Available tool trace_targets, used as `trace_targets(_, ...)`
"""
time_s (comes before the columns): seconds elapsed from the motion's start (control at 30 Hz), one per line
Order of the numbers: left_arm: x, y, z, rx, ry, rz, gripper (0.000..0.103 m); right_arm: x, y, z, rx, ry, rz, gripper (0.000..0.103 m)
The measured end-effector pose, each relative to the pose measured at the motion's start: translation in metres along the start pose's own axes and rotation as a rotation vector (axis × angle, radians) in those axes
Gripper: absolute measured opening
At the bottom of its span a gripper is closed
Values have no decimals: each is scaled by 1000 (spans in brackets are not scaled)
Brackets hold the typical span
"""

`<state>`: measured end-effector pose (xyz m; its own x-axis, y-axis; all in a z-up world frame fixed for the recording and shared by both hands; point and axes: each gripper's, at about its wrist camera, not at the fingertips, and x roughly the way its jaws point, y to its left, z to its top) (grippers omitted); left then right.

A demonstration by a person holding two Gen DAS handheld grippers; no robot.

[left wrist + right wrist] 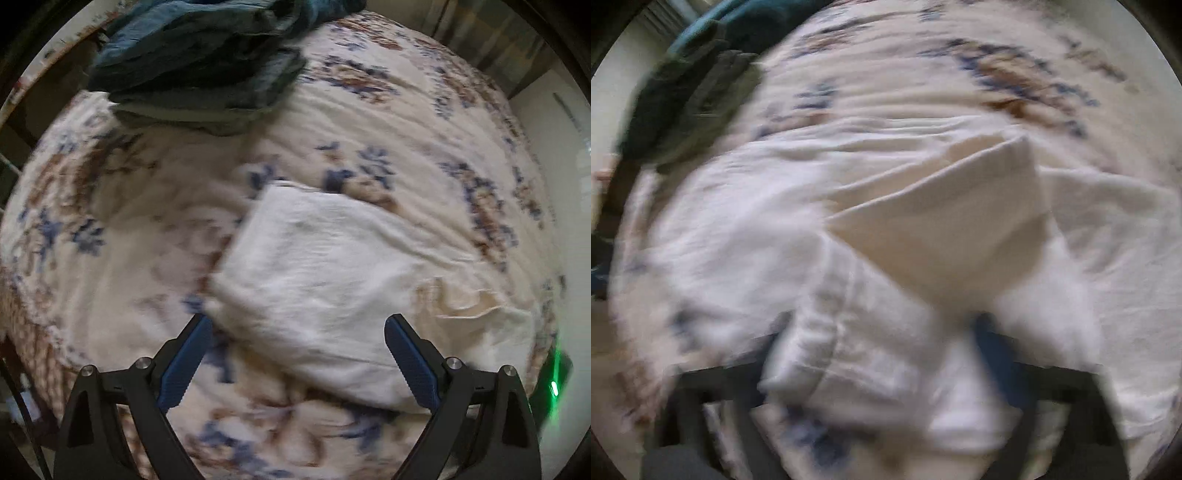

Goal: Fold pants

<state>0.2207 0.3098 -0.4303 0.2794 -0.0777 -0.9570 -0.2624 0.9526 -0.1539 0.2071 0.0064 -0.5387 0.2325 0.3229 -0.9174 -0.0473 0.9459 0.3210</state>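
My left gripper [298, 325] hangs released over the near edge of the pants [325, 280] — white, folded, lying on the floral bedspread [110, 236]. Beyond the pants sits a pile of dark clothes [199, 66]. My right gripper [886, 332] is blurred and draped in pants cloth — I cannot tell whether it grips.

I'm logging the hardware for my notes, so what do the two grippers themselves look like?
The left gripper has matte black angular arms with triangular cut-outs, round silver bolts at the joints, and two fingers faced with blue ribbed pads. The right gripper is badly blurred and mostly hidden behind white cloth; only black arms and a hint of a blue pad show. No cables or sleeves can be made out.
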Motion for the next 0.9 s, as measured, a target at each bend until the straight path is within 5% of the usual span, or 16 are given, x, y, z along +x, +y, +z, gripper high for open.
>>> trace_targets(0.1, 2, -32, 4, -10, 31, -96, 95, -48, -22, -4, 68, -33, 110, 101)
trace_targets(0.2, 14, -71, 7, -12, 87, -204, 95, -79, -72, -3, 210, -40, 83, 101)
trace_targets(0.37, 68, -120, 11, -215, 336, -394, 95, -93, -172, 4, 459, -39, 72, 101)
trace_targets(0.5, 114, -153, 5, -321, 482, -366, 94, -95, -224, 0, 546, -50, 30, 101)
trace_targets(0.6, 138, -171, 1, -326, 511, -262, 91, -92, -241, 0, 557, -48, -9, 101)
trace_targets(0.67, 143, -177, 1, -307, 482, -214, 64, -88, -250, -1, 556, -29, -56, 101)
trace_targets(0.7, 143, -178, 1, -300, 465, -220, 30, -86, -253, -1, 554, -12, -89, 101)
trace_targets(0.73, 144, -180, 1, -279, 458, -219, 13, -86, -255, -3, 555, -4, -105, 101)
trace_targets(0.9, 96, -161, -12, -174, 312, -227, 6, -82, -264, -1, 541, 15, -127, 101)
